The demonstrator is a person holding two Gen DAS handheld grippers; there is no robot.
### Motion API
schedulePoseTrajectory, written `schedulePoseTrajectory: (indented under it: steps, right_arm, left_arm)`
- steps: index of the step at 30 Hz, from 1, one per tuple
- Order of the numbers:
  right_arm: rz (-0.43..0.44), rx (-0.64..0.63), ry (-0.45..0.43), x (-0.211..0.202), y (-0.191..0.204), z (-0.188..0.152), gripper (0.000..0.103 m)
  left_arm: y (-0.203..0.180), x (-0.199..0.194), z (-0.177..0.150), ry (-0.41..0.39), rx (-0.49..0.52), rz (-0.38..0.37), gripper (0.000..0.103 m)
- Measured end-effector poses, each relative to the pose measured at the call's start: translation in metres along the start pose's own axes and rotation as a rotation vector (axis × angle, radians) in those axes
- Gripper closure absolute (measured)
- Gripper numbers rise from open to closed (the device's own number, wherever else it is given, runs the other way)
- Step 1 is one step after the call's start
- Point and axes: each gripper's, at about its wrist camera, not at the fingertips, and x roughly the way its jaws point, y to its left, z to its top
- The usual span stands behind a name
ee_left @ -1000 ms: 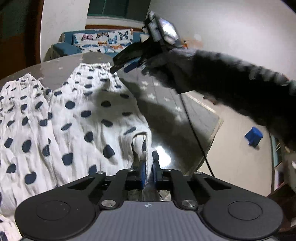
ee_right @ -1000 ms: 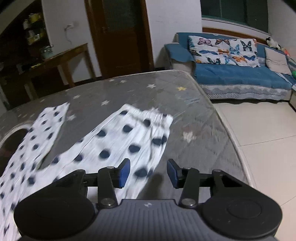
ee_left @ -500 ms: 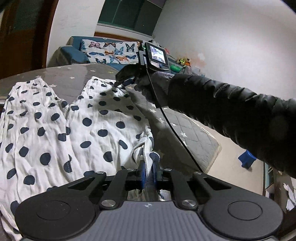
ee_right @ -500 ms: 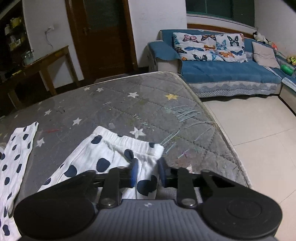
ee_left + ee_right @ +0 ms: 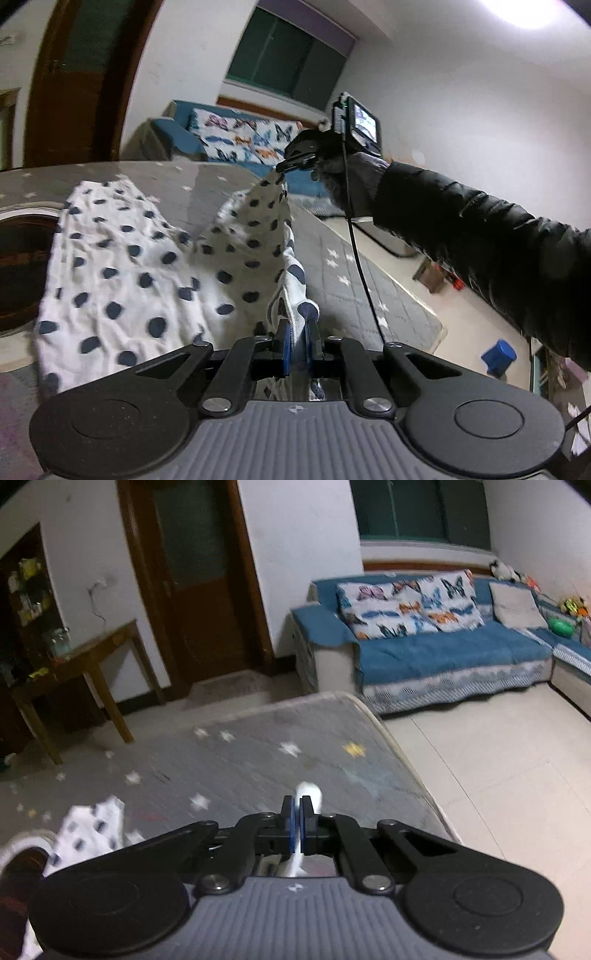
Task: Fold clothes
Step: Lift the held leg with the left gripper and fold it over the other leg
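1. The white cotton trousers with dark-blue polka dots (image 5: 122,280) lie spread across the grey quilted mattress printed with white stars (image 5: 343,273); one leg lies flat at the left, the other is pulled up off the surface along its right edge.
2. The left gripper (image 5: 298,334), black with blue pads, has its jaws pressed nearly together on a bunched fold of the spotted cloth at the near end of the raised leg.
3. The right gripper (image 5: 295,164), held by a hand in a grey knitted glove (image 5: 347,177) below a black padded sleeve (image 5: 480,236), pinches the far corner of the same leg and holds it clear of the mattress.
4. Its jaws have just been closing, and in its own view the right gripper (image 5: 297,825) has its blue pads closed tight on a thin strip of white fabric that sticks up between them.
5. The cloth hangs stretched in a tilted sheet between the two grippers.
6. The right wrist view is blurred, so the spotted patch at its lower left is probably the other trouser leg.
7. Beyond the mattress stands a blue sofa with butterfly-print cushions (image 5: 436,646), and a wooden side table (image 5: 85,672) stands near the dark brown door (image 5: 199,576).
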Motion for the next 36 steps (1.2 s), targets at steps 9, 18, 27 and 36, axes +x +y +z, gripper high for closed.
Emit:
schedulePoseTrajectory:
  steps: [9,18,27,36]
  right_arm:
    - [0.074,-0.068,-0.054,-0.006,0.088,0.024,0.102]
    - [-0.108,-0.071,0.128,0.011,0.044,-0.023,0.093]
    - [-0.143,0.109,0.193,-0.010,-0.039,-0.080,0.075]
    - [-0.074,0.190,0.141,-0.001,-0.041,-0.093,0.077]
  left_arm:
    - [0.034,-0.043,-0.005,-0.074,-0.097,0.050,0.095]
    - [0.040,-0.048,-0.011,-0.069,-0.098,-0.002,0.095]
    - [0.031,-0.039,-0.011,-0.054,-0.071,-0.012,0.095]
    - [0.018,-0.035,-0.012,-0.032,-0.047,0.017,0.095]
